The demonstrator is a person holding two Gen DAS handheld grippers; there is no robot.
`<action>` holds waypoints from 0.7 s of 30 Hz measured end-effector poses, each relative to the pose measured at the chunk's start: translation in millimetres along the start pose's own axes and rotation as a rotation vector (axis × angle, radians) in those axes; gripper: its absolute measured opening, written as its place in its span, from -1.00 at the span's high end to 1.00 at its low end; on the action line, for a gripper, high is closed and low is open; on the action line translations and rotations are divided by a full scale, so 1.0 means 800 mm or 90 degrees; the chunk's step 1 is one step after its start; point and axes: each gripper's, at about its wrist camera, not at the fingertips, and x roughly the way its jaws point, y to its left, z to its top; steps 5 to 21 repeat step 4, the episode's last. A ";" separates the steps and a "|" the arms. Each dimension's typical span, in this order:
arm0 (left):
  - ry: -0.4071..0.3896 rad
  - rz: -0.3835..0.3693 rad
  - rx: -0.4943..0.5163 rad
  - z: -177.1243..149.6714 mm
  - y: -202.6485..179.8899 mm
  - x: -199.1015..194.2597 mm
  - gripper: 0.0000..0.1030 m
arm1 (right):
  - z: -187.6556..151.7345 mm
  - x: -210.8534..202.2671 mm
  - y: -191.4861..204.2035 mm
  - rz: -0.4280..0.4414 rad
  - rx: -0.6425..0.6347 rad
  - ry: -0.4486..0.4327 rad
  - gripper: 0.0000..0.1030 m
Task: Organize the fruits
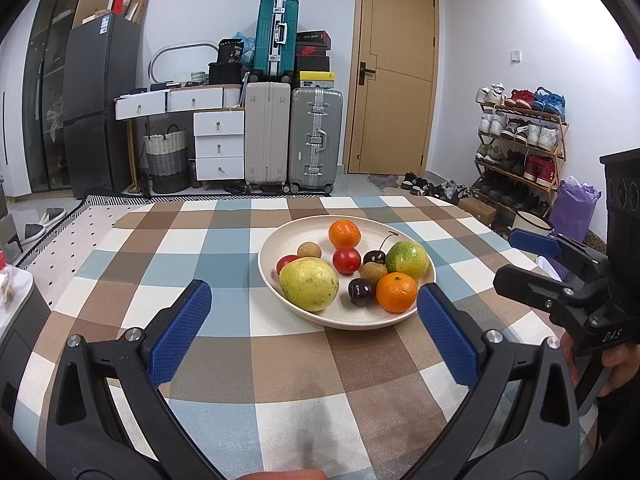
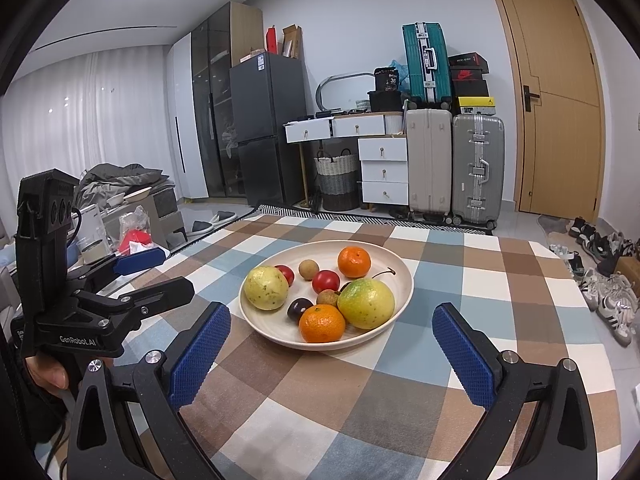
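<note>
A cream plate [image 1: 276, 240] [image 2: 404, 280] on the checked tablecloth holds mixed fruit: two oranges [image 1: 396, 292] [image 2: 322, 323], a yellow-green guava [image 1: 309, 284] [image 2: 266, 288], a greener one [image 1: 407, 258] [image 2: 366, 303], red tomatoes [image 1: 346, 260] [image 2: 325, 281], dark cherries [image 1: 361, 291] [image 2: 299, 307] and small brown longans [image 1: 309, 250] [image 2: 309, 269]. My left gripper [image 1: 314, 300] stands open just before the plate's near rim, nothing between its blue pads. My right gripper [image 2: 331, 334] is open too, its fingers either side of the plate's near edge. Each gripper shows at the side of the other's view.
The table [image 1: 224, 360] carries only the plate; its far edge drops to a patterned rug [image 1: 100, 200]. Behind stand suitcases [image 1: 316, 140], white drawers [image 1: 219, 144], a dark fridge [image 1: 96, 104], a wooden door [image 1: 394, 76] and a shoe rack [image 1: 520, 140]. Clutter lies left of the table [image 2: 132, 224].
</note>
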 end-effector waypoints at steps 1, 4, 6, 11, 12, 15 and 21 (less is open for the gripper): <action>0.000 0.000 0.000 0.000 0.000 0.000 -1.00 | 0.000 0.000 0.000 0.000 0.000 0.000 -1.00; 0.000 0.000 0.001 0.000 -0.001 0.000 -1.00 | -0.001 0.001 0.001 0.001 -0.001 0.000 -1.00; 0.000 0.000 0.001 0.000 -0.001 0.000 -1.00 | -0.001 0.001 0.001 0.001 -0.001 0.000 -1.00; 0.000 0.000 0.001 0.000 -0.001 0.000 -1.00 | -0.001 0.001 0.001 0.001 -0.001 0.000 -1.00; 0.000 0.000 0.001 0.000 -0.001 0.000 -1.00 | -0.001 0.001 0.001 0.001 -0.001 0.000 -1.00; 0.000 0.000 0.001 0.000 -0.001 0.000 -1.00 | -0.001 0.001 0.001 0.001 -0.001 0.000 -1.00; 0.000 0.000 0.001 0.000 -0.001 0.000 -1.00 | -0.001 0.001 0.001 0.001 -0.001 0.000 -1.00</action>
